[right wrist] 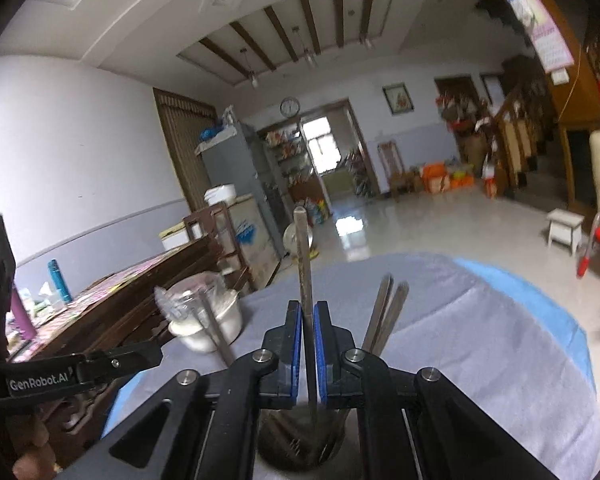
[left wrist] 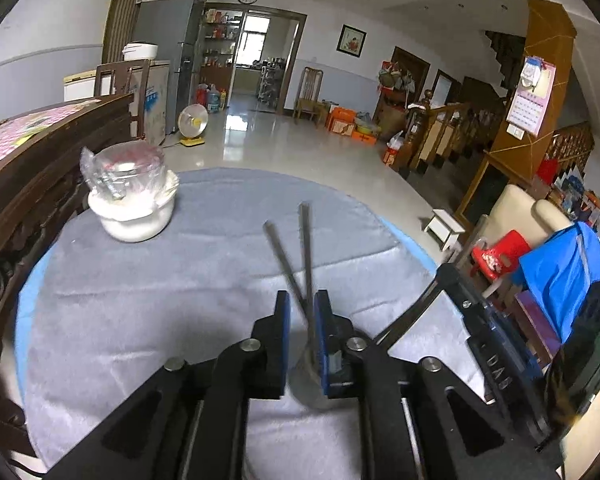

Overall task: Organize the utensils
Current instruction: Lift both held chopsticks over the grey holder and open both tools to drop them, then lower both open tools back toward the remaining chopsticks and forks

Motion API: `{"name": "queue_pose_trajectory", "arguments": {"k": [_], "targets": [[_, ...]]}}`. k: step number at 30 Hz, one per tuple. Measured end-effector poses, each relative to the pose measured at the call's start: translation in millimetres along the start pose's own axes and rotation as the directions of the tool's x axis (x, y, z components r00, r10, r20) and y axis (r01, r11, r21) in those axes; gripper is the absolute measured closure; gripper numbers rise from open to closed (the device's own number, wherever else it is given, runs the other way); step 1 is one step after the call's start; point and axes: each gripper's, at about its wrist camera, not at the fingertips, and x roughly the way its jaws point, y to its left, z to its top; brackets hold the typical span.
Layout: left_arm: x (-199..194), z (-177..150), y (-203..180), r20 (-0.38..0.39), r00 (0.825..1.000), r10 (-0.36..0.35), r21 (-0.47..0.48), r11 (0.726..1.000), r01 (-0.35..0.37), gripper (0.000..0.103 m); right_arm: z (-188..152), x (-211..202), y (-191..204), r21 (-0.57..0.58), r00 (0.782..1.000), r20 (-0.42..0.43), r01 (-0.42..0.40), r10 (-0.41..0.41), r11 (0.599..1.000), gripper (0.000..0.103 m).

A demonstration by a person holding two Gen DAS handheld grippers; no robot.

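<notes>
Right gripper pinched a flat metal utensil handle tight between its blue pads, directly over the metal holder cup on the grey cloth. Handle stood near upright, long axis vertical, free end up and away, working end down in the cup. Left gripper stood slightly parted around two crossed handles, not pressing. Risk, as judged: letting go early could tip the cup or splay the utensils already inside.
</notes>
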Motion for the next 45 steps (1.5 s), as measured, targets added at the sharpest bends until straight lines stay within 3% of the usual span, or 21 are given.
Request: {"name": "queue_pose_trajectory", "arguments": {"k": [1,6,9,11,12,13,14,15,17,22,28,33,36,45], "targets": [[-5,-5,3,-0.012,1.0,0.011,0.006,1.0,-0.011,0.072,0,-3,0,0.003,1.0,-0.019,-0.004,0.004,1.0,0.094],[-25,-31,20,-0.035,0.996,0.08,0.045,0.996,-0.079,0.05,-8,-27,3,-0.009,0.997,-0.071,-0.034,0.033,0.999,0.093],[-34,-50,36,-0.065,0.99,0.129,0.048,0.991,-0.126,0.047,-16,-51,2,-0.001,0.996,-0.074,-0.046,0.046,0.999,0.092],[-37,-63,49,-0.105,0.984,0.146,0.035,0.989,-0.143,0.047,-21,-62,2,0.007,0.995,-0.085,-0.051,0.052,0.999,0.084],[-38,-68,55,-0.121,0.981,0.15,0.018,0.989,-0.149,0.047,-25,-69,2,0.013,0.994,-0.091,-0.056,0.057,0.998,0.068],[-39,-75,62,-0.142,0.979,0.147,-0.004,0.989,-0.149,0.047,-28,-73,3,0.012,0.994,-0.093,-0.055,0.056,0.998,0.036],[-39,-80,66,-0.16,0.977,0.141,-0.017,0.989,-0.145,0.047,-33,-82,4,0.008,0.996,-0.078,-0.05,0.051,0.999,0.025],[-38,-86,69,-0.18,0.974,0.139,-0.027,0.989,-0.146,0.047,-35,-88,5,0.005,0.997,-0.057,-0.049,0.049,0.999,0.023],[-38,-97,73,-0.208,0.966,0.153,-0.032,0.986,-0.163,0.047,-42,-98,9,-0.011,0.998,-0.044,-0.052,0.052,0.999,0.023],[-30,-119,83,-0.284,0.945,0.165,-0.048,0.981,-0.186,0.047,-61,-92,4,-0.009,0.991,-0.137,-0.014,0.012,1.0,0.026],[-9,-147,85,-0.399,0.902,0.164,-0.043,0.979,-0.198,0.047,-97,-68,-11,0.056,0.957,-0.291,0.014,0.003,0.998,0.048],[2,-158,83,-0.443,0.883,0.156,-0.043,0.98,-0.194,0.047,-122,-53,-15,0.099,0.926,-0.374,-0.016,0.052,0.995,0.051],[4,-158,84,-0.452,0.877,0.162,-0.049,0.978,-0.205,0.046,-128,-52,-14,0.1,0.921,-0.382,-0.035,0.07,0.994,0.051],[20,-152,75,-0.445,0.882,0.152,-0.058,0.979,-0.198,0.042,-129,-44,-23,0.137,0.914,-0.399,-0.017,0.071,0.99,0.051]]}}
